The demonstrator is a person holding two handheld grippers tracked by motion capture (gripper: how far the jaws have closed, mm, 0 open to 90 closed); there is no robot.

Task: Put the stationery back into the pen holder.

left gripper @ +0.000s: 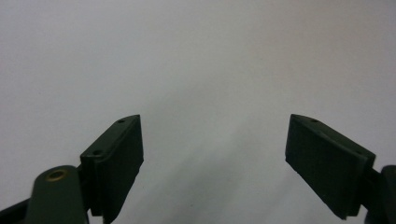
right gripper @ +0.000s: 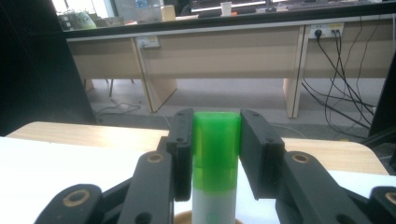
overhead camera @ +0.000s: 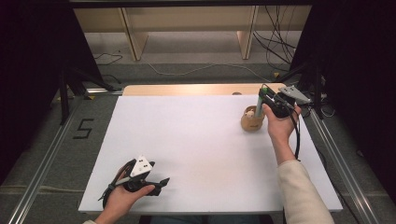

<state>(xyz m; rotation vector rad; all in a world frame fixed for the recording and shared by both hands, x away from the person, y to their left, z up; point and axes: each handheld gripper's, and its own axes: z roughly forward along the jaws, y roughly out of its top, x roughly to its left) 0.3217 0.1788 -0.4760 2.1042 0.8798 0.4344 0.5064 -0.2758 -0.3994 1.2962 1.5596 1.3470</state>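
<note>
A white marker with a green cap [right gripper: 216, 154] stands upright between the jaws of my right gripper [right gripper: 216, 149], which is shut on it. In the high view that right gripper [overhead camera: 265, 95] holds the marker [overhead camera: 259, 106] over a round wooden cup [overhead camera: 252, 122] at the far right of the white board [overhead camera: 196, 149]; the marker's lower end reaches down into the cup. My left gripper [overhead camera: 161, 182] rests near the board's front left edge, held by a hand. Its jaws stand wide apart over bare white surface, left gripper [left gripper: 212, 154] open and holding nothing.
A wooden tabletop strip [overhead camera: 196, 89] runs behind the white board. Beyond it stand wooden desk legs [overhead camera: 133, 39] and loose cables [overhead camera: 275, 42] on the floor. Metal rails [overhead camera: 46, 154] flank the board. A small pale object lies inside the cup [overhead camera: 250, 112].
</note>
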